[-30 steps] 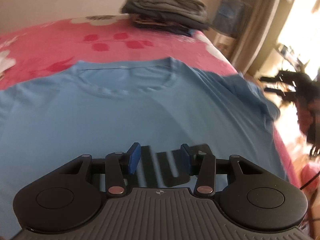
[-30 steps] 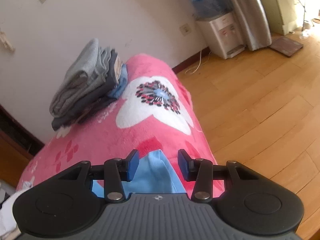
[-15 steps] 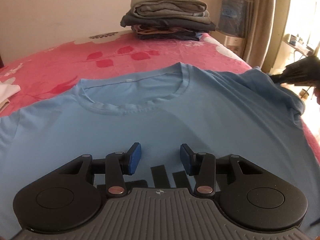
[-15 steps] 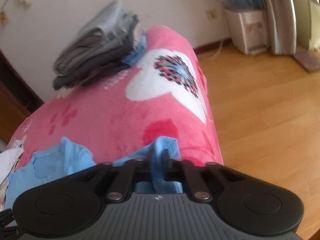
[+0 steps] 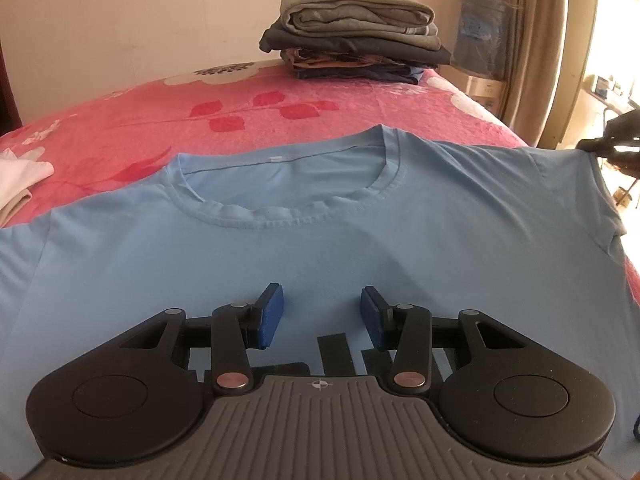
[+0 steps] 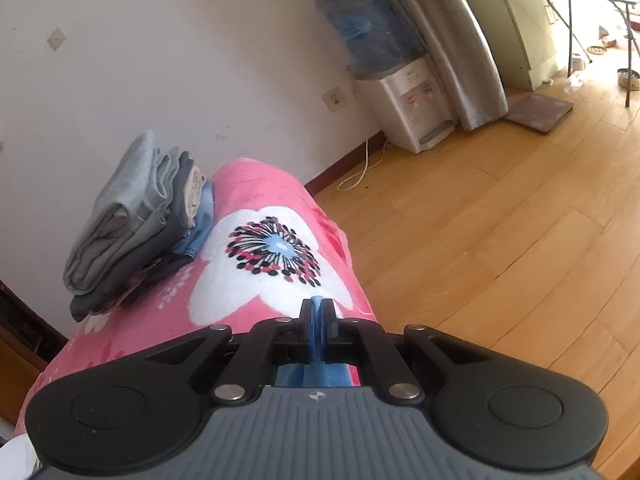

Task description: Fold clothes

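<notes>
A light blue T-shirt (image 5: pixel 320 232) lies front up on the pink floral bedspread (image 5: pixel 240 112), collar toward the far wall. My left gripper (image 5: pixel 320 312) is open and empty, low over the shirt's chest near its dark print. My right gripper (image 6: pixel 317 320) is shut on the blue T-shirt's sleeve (image 6: pixel 316 376) at the bed's right edge. It also shows in the left wrist view (image 5: pixel 612 146), holding the sleeve tip out to the right.
A stack of folded clothes (image 5: pixel 356 46) sits at the far end of the bed by the wall, also in the right wrist view (image 6: pixel 136 224). A white garment (image 5: pixel 20 176) lies at the left. A water dispenser (image 6: pixel 404 104) and wooden floor (image 6: pixel 500 240) lie beyond the bed.
My right gripper closed on the sleeve and pulled it outward, stretching the shirt flat. My left gripper stayed open and lowered slightly over the chest.
</notes>
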`<state>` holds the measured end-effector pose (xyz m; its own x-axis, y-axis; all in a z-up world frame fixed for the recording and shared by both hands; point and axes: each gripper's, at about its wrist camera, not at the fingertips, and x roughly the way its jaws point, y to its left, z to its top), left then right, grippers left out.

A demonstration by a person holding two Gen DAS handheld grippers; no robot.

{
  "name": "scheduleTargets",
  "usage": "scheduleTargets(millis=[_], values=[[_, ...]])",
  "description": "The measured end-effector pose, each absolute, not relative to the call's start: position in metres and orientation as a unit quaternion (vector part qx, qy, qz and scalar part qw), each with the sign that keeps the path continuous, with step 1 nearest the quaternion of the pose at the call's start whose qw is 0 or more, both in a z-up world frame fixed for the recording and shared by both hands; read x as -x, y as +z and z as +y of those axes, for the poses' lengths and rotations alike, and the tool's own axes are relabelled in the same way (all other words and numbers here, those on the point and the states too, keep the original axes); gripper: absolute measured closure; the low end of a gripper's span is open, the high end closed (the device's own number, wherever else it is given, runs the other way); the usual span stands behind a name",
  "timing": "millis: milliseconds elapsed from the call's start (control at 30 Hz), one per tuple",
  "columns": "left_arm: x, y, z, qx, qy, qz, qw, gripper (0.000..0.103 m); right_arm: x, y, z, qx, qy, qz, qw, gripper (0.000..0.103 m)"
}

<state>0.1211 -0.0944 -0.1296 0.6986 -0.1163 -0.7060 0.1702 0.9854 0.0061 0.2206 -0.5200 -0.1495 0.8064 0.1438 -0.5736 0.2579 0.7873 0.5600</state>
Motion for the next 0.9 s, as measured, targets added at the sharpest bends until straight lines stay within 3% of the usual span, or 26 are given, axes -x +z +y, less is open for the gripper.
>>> scheduleTargets(millis=[67, 167, 267, 367, 500, 667, 767, 833, 900], values=[[-0.121, -0.13, -0.095, -0.036, -0.077, 0.38, 0.921, 0.059, -0.229, -0.159, -0.523, -0.327, -0.035, 0.333, 0.884, 0.098], [-0.122, -0.13, -0.095, -0.036, -0.078, 0.381, 0.921, 0.059, -0.236, -0.171, -0.533, -0.332, -0.068, 0.378, 0.862, 0.079], [-0.122, -0.129, -0.093, -0.031, -0.079, 0.383, 0.92, 0.059, -0.209, -0.172, -0.559, -0.387, -0.102, 0.349, 0.847, 0.067], [-0.121, -0.13, -0.093, -0.03, -0.08, 0.381, 0.921, 0.059, -0.169, -0.173, -0.579, -0.46, -0.066, 0.334, 0.82, 0.067], [-0.12, -0.131, -0.093, -0.03, -0.081, 0.378, 0.922, 0.059, -0.124, -0.19, -0.577, -0.522, -0.006, 0.385, 0.761, 0.056], [-0.122, -0.13, -0.093, -0.025, -0.077, 0.382, 0.921, 0.059, -0.104, -0.19, -0.549, -0.506, 0.02, 0.393, 0.768, 0.057], [-0.122, -0.129, -0.092, -0.017, -0.073, 0.385, 0.92, 0.059, -0.112, -0.174, -0.53, -0.443, 0.009, 0.385, 0.81, 0.07], [-0.122, -0.129, -0.091, -0.014, -0.071, 0.386, 0.92, 0.059, -0.115, -0.165, -0.524, -0.419, 0.002, 0.38, 0.825, 0.089], [-0.122, -0.129, -0.09, -0.012, -0.071, 0.387, 0.919, 0.059, -0.116, -0.158, -0.519, -0.402, -0.007, 0.371, 0.837, 0.096]])
